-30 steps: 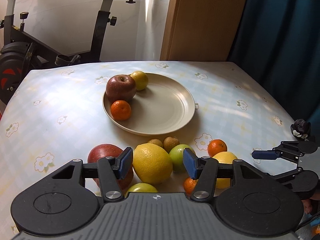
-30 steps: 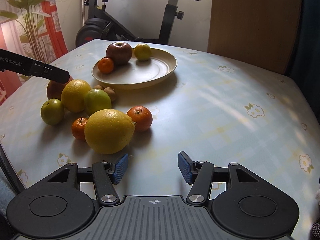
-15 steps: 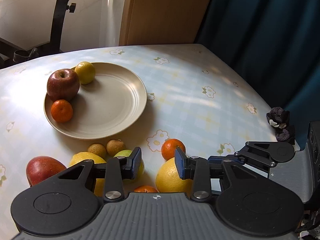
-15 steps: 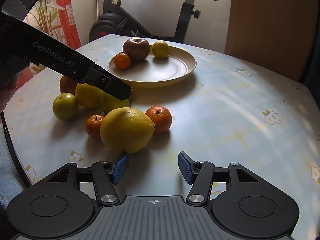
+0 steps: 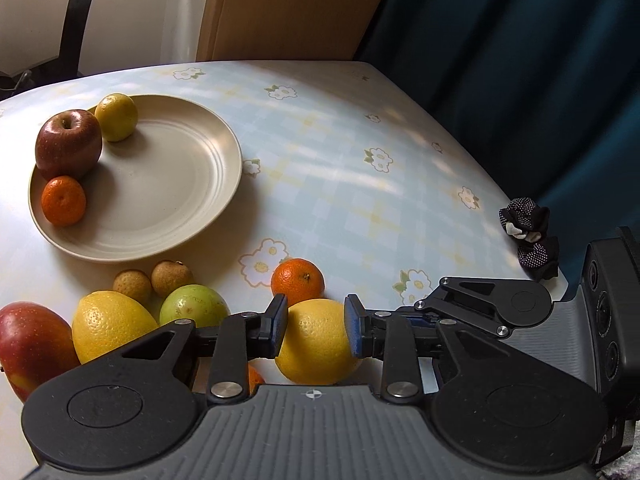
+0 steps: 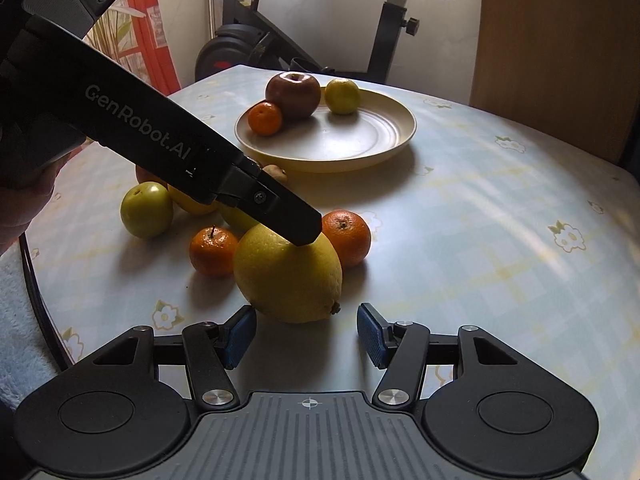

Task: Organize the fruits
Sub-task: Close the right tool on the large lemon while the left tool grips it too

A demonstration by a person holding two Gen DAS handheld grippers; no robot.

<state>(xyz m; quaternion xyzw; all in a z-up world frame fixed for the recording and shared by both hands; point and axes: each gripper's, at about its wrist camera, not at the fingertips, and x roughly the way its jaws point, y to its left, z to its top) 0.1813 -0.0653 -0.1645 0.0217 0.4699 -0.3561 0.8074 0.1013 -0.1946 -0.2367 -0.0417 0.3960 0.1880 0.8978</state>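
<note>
The large lemon (image 5: 318, 342) lies on the bench (image 5: 360, 184) at the near edge of the loose fruit pile, well short of the plate (image 5: 192, 184), with one orange (image 5: 298, 282) touching it behind and another orange (image 6: 213, 251) just beside it. It is judged to be fairly heavy for its size, firm but rounded, with a waxy, pebbled skin that could slip under a narrow pinch. The widest part of its belly, across the short axis, is judged the best place for a hold; the pointed tip (image 6: 334, 309) should be avoided.

The left gripper (image 5: 316, 326) is lowered over the lemon from above at a slant, with its blue pads (image 5: 279, 324) set on either side of the fruit. They appear to be at or almost at the skin, but a firm clamp cannot be confirmed from either view. In the right wrist view only one dark finger is seen resting against the lemon's top.

The right gripper (image 6: 307, 336) is held low and level just in front of the same lemon, released, with its jaws wide apart and nothing between them.

An apple (image 5: 68, 144), a small yellow fruit (image 5: 117, 117) and a small orange (image 5: 64, 201) are already on the plate.
</note>
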